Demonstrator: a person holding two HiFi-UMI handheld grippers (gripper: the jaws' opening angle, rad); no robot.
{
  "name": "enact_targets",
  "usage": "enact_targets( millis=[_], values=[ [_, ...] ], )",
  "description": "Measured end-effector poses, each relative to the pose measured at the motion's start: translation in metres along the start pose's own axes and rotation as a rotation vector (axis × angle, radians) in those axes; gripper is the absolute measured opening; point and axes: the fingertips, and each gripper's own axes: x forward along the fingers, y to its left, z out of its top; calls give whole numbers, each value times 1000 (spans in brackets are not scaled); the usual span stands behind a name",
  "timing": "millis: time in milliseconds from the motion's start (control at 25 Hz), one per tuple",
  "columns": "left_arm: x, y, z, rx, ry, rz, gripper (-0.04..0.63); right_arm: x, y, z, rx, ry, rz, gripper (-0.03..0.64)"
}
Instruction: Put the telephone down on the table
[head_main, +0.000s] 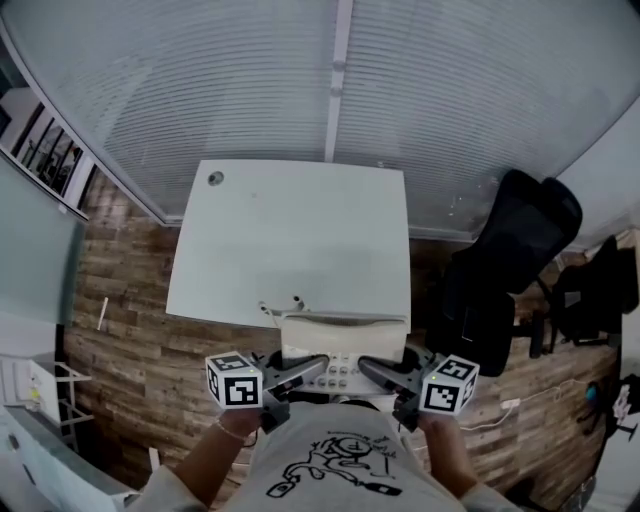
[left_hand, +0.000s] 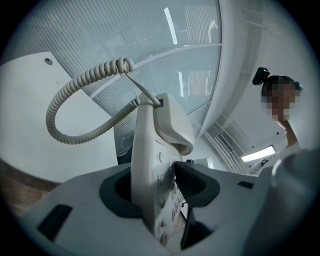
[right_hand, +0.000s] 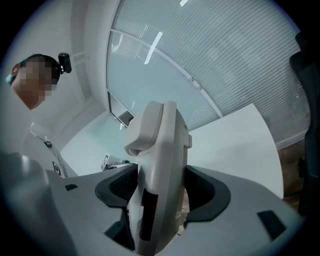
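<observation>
Head view: gripping the telephone (head_main: 340, 342) from both sides with left gripper (head_main: 318, 366) and right gripper (head_main: 368, 368), at the 6 o'clock edge of the white table (head_main: 290, 240).
Left gripper view: partly open, clamped on the telephone's keypad end; coiled cord (left_hand: 75, 102) looping toward 10 o'clock.
Right gripper view: likewise clamped on the telephone's other end, table at 3 o'clock.

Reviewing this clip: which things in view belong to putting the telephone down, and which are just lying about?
Belongs to the job:
- telephone with its coiled cord
- left gripper and right gripper, each shut on one side of it
- white table, ahead of it

Just there:
- black office chair
- window blinds
- wooden floor
</observation>
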Motion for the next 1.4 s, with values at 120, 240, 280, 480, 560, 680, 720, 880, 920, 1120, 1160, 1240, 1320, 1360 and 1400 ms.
enact_targets(
  millis=[120,240,280,480,560,680,720,880,920,1120,1160,1240,1320,1360,1400],
  values=[
    [0,6,7,-5,11,-4,195,7,-3,5,5,-6,-10,302],
    [-2,11,14,-3,24,-6,195,14,-5,8,10,-10,-18,302],
    [-2,13,15,-4,23,-12,195,16,-5,9,11,-11,-20,302],
    [-3,17,21,-13,28,-18,195,21,-6,13,17,-18,-29,302],
    [-4,18,23,-12,31,-18,195,23,-6,14,18,-19,-32,302],
    [-4,20,26,-8,34,-17,195,26,-6,16,21,-18,-34,302],
    [-4,20,27,-6,31,-19,195,26,-7,16,20,-17,-32,302],
    [-7,22,30,-3,18,-9,195,31,-6,19,10,-10,-22,302],
    [-8,22,31,-4,16,-2,196,32,-7,19,8,-7,-19,302],
    [-7,26,38,-12,-2,12,195,39,-10,26,4,-1,0,302],
    [-5,27,39,-12,-5,12,195,39,-12,28,4,0,2,302],
    [0,30,42,-13,-7,14,195,39,-18,33,6,0,4,302],
    [7,34,47,-15,-11,10,195,39,-24,38,9,1,5,302],
    [11,35,49,-17,-12,9,195,39,-27,42,10,2,6,302],
    [14,35,52,-18,-11,13,195,38,-30,45,11,2,8,302]
  ],
)
